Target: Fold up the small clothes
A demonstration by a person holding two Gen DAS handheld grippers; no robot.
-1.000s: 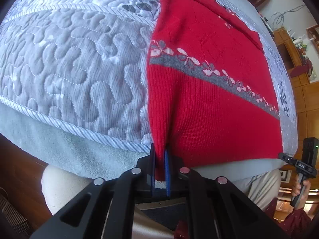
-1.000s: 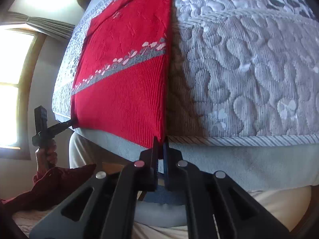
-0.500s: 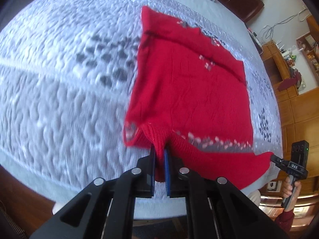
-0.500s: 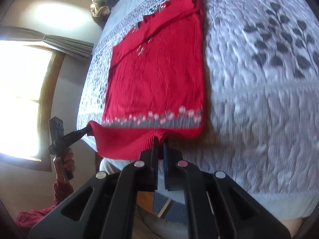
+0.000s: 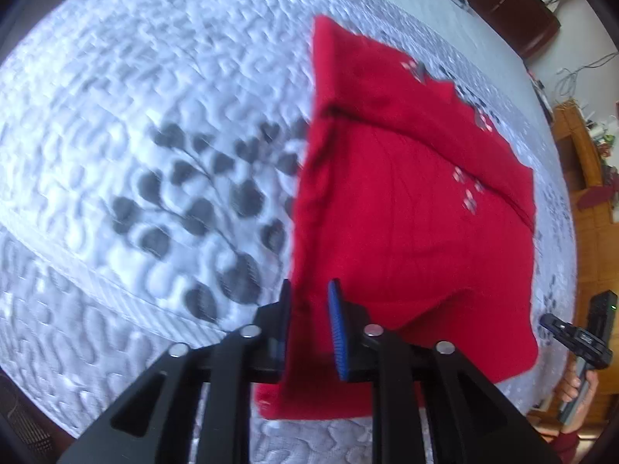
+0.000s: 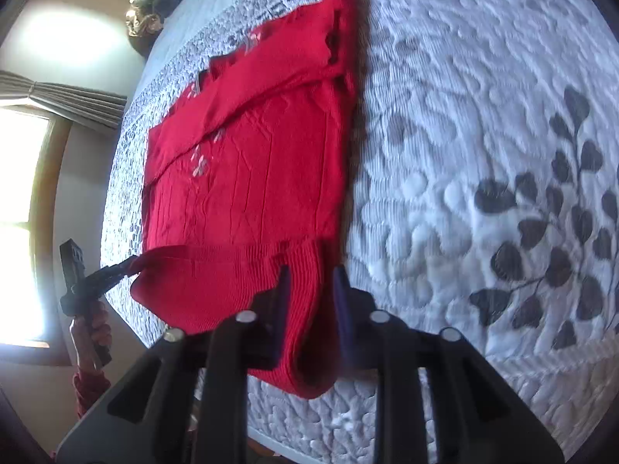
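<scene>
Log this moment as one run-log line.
phase: hem folded up | left gripper: open | right gripper: open | red sweater: on quilt

A bed is covered by a pale quilted bedspread (image 5: 116, 123) stitched in wavy patterns and printed with dark grey leafy sprigs (image 6: 549, 239). At its far end stands a dark wooden headboard (image 5: 510, 4). Wooden cabinets (image 5: 592, 201) line one side of the room; on the other, a bright window (image 6: 19, 224) with gathered curtains (image 6: 62, 96).
</scene>
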